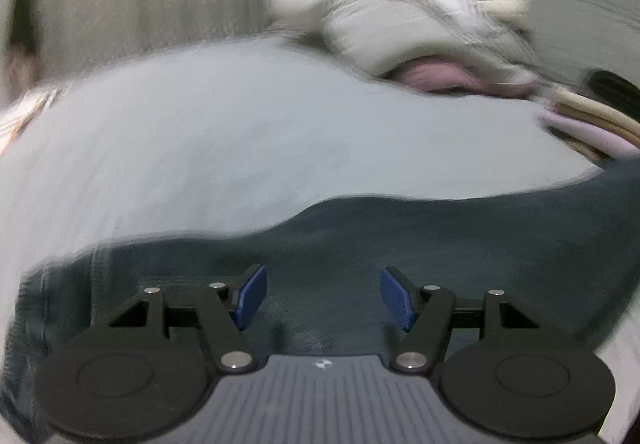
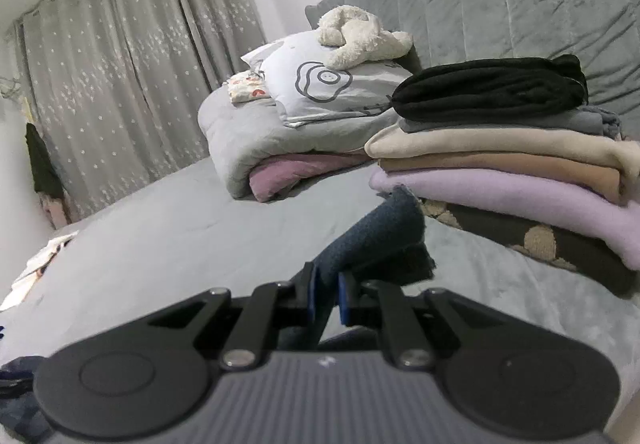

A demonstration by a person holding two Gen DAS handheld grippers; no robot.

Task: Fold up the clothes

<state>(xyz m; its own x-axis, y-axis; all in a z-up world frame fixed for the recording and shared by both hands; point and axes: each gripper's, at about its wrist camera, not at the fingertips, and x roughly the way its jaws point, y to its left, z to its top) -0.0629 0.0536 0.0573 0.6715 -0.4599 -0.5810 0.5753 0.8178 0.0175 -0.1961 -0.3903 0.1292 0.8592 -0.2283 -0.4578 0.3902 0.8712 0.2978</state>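
Your right gripper (image 2: 325, 298) pinches the dark blue garment (image 2: 376, 240), which rises toward frame centre. Your left gripper (image 1: 323, 294) stands open, the garment directly beneath it across the lower frame.

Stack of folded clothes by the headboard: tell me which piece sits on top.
The black garment tops the stack. Below it come grey, cream, tan and lilac pieces, with a dark brown spotted one at the bottom.
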